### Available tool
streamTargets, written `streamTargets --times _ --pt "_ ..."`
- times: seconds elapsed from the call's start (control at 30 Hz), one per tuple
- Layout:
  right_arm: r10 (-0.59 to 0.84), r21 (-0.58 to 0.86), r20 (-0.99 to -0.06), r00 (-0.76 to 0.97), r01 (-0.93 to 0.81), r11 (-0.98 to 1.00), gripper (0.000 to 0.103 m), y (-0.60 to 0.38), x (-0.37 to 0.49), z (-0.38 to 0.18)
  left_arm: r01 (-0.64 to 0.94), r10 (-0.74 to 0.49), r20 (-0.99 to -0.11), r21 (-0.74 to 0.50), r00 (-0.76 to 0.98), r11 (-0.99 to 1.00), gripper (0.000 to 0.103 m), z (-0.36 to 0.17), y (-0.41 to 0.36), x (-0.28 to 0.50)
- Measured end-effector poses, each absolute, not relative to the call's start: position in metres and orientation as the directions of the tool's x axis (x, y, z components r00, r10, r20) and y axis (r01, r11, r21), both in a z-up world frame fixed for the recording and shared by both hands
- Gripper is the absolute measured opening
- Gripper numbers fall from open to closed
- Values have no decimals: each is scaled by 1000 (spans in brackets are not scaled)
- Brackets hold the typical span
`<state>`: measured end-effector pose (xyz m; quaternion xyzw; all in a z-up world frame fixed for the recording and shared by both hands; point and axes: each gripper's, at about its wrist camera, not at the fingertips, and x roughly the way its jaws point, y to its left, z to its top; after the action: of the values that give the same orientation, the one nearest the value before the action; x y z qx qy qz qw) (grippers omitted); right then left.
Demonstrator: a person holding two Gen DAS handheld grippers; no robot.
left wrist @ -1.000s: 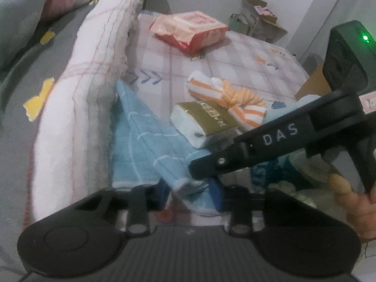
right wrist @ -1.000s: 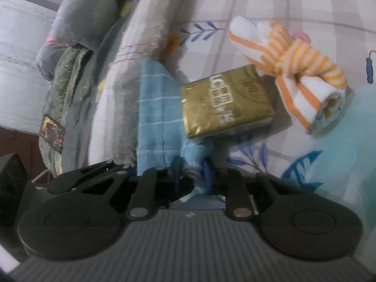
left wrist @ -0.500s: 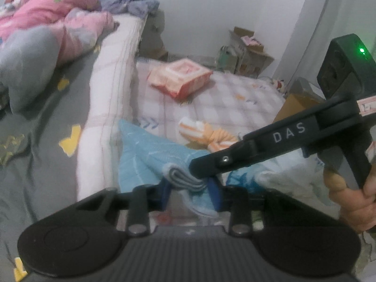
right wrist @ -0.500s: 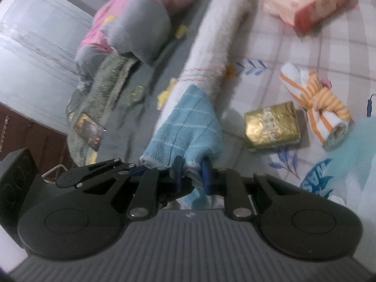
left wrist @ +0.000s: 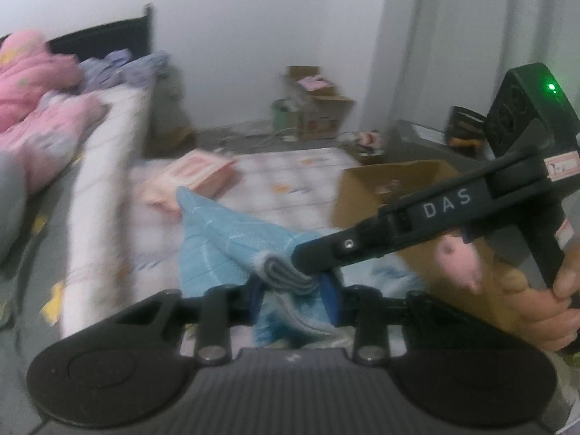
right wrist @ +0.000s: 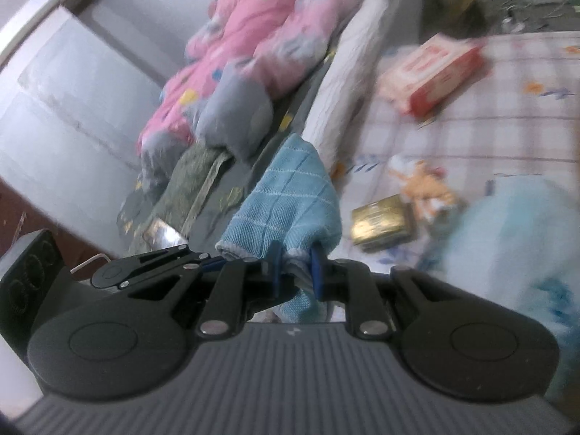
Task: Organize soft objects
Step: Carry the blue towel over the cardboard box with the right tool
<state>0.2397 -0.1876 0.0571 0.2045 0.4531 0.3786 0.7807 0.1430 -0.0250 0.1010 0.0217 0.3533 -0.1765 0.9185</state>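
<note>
The blue towel (left wrist: 232,246) is up off the bed (right wrist: 507,116) now, where a second ago it lay flat beside the gold tissue pack (right wrist: 380,217). My left tool (left wrist: 293,290) is clamped on its folded edge, and my right tool (right wrist: 295,266) is pinched tight on the same cloth next to it. Both have risen with it, so the towel hangs clear. That frees it to be folded or carried to the cardboard box (left wrist: 391,188) nearby.
</note>
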Motion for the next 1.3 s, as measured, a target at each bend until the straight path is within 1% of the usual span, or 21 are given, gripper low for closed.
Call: streamTargets --times 0.27,0.53,0.67,0.87,1.0,1.13,1.2,1.23,1.27,1.3 --pt "689 649 -556 465 -274 710 15 -303 215 64 519 -459 -650 -114 606 847 34 99 -125 165" --pt "554 625 -583 594 -108 773 15 -411 194 45 661 -546 -681 -121 487 741 34 81 -227 192" --pt "488 606 -610 624 -29 795 15 -451 192 25 700 -563 -715 -144 415 699 34 61 -271 209" --pt "386 545 -678 626 75 835 15 -493 200 -11 722 -552 -771 -179 320 668 34 28 -320 229" --pt "312 472 -730 608 120 873 15 -506 206 -31 726 -534 -799 -190 277 661 34 10 -343 237" --pt "240 393 -770 591 143 908 15 -513 206 -39 727 -525 -816 -204 244 656 35 -2 -353 242" --pt "203 350 -785 586 149 925 15 -513 207 -42 722 -521 -820 -211 236 659 41 -5 -357 243" --pt "198 343 -789 582 150 927 17 -513 207 -43 720 -519 -823 -215 230 659 47 -6 -356 244" --pt "195 339 -792 579 151 929 18 -512 207 -42 719 -519 -824 -219 226 660 51 -6 -356 244" --pt "184 327 -796 577 155 932 19 -512 207 -42 718 -521 -823 -221 226 660 52 -5 -355 244"
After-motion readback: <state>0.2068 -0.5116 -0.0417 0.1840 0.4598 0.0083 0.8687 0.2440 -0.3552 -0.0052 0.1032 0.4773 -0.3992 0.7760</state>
